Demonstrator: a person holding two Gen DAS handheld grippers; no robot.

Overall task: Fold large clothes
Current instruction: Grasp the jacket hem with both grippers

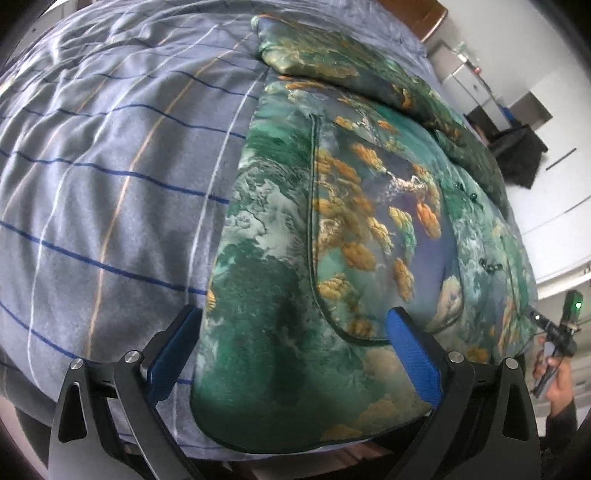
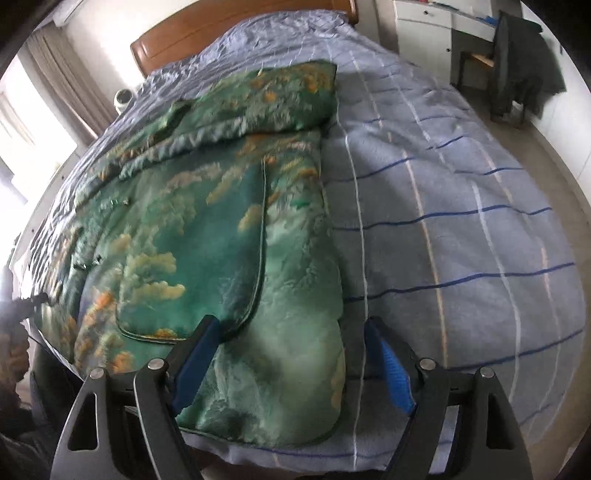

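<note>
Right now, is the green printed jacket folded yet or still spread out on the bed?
Mostly spread. The jacket lies flat along the striped bedsheet, only its sleeve turned across the top. Both grippers are open, holding nothing.

Right gripper (image 2: pixel 291 360), fingers (image 2: pixel 195 363) spread, above green garment (image 2: pixel 221 236) on striped bedsheet (image 2: pixel 461 229).

no readable text, labels or numbers

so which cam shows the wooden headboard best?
Right wrist: the brown wooden headboard spans the top of the frame, above the grey striped bedsheet and the green cloud-patterned padded jacket. Left wrist catches only a brown corner of it at the top edge.
</note>
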